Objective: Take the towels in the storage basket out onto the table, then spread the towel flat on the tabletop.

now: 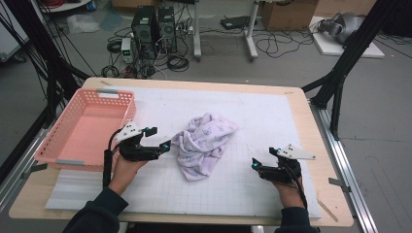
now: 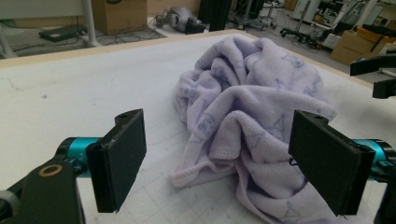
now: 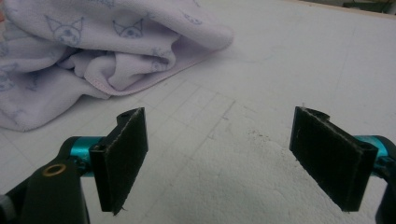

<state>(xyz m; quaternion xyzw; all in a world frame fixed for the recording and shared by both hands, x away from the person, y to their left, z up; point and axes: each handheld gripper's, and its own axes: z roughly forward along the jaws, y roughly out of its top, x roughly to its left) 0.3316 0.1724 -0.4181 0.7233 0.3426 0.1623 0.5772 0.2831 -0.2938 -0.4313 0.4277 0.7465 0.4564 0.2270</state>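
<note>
You are holding the left claw [image 1: 165, 145] just beside the near-left edge of the crumpled lilac towel [image 1: 204, 144], its jaws standing wide apart with nothing between them; in the left gripper view the towel [image 2: 252, 121] is bunching up straight ahead of the open jaws, its hem lying on the white mat [image 2: 70, 93]. You are keeping the right claw [image 1: 254, 164] well apart from the towel, low over the mat [image 1: 262, 111] at the near right of the table [image 1: 325, 194], jaws also spread wide and gripping nothing. In the right gripper view the towel [image 3: 93, 42] is lying off to the upper left. The towel is resting in a heap at the middle of the mat, and a pink basket [image 1: 77, 97] is sitting at the table's left edge
</note>
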